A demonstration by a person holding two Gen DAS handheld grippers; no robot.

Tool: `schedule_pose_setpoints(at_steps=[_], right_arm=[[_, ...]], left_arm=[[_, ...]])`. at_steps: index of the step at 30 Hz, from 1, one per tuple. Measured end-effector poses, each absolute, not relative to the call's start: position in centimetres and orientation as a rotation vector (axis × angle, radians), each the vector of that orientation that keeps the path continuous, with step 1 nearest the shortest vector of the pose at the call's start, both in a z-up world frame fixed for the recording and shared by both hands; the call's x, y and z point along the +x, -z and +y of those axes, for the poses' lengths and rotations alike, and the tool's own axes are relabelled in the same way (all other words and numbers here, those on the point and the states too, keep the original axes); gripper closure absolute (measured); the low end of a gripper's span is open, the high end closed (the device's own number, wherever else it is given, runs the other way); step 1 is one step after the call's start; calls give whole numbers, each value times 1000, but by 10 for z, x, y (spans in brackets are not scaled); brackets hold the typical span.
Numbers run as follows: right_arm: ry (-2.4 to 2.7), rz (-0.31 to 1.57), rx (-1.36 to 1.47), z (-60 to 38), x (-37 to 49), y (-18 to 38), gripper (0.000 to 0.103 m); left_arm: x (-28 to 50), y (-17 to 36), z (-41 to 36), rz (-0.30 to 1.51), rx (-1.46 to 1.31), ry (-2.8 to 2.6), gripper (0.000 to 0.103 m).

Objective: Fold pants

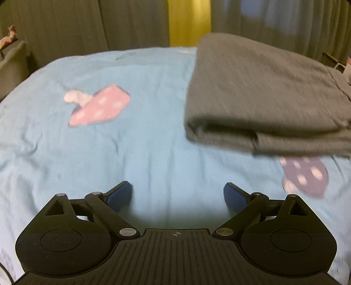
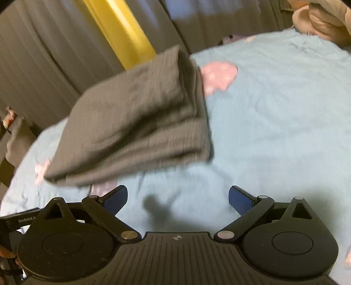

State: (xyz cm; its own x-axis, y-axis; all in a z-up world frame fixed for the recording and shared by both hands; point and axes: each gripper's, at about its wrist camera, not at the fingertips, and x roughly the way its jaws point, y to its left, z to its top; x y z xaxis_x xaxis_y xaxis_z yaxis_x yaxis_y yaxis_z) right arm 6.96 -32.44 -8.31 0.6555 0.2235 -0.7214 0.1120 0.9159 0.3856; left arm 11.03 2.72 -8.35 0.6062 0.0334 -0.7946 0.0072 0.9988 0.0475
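The dark grey pants (image 1: 263, 94) lie folded into a thick rectangular stack on the light blue bedsheet (image 1: 142, 142), up and to the right in the left wrist view. In the right wrist view the same pants (image 2: 136, 122) sit ahead and to the left. My left gripper (image 1: 177, 195) hovers over bare sheet, open, blue pads wide apart, nothing between them, short of the stack. My right gripper (image 2: 177, 197) is also open and holds nothing, just right of the stack's near corner. Both views are blurred by motion.
The sheet carries pink and purple dotted mushroom prints (image 1: 98, 105). Grey curtains (image 1: 65, 26) and a yellow strip (image 1: 188, 22) stand behind the bed. A pinkish soft heap (image 2: 322, 19) lies at the far right of the bed. A piece of furniture (image 1: 11, 63) stands left.
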Motion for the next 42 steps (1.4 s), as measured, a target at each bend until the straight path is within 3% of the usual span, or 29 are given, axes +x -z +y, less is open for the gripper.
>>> schedule_pose_setpoints(at_steps=[11, 24, 42], right_arm=[[-8, 906, 258, -260, 11, 43, 4], [2, 790, 162, -210, 1, -77, 4], [106, 812, 80, -202, 30, -65, 4]], left_arm=[[30, 44, 6, 1071, -132, 19, 4], [3, -69, -12, 858, 69, -23, 2], [35, -66, -18, 846, 126, -31, 2]])
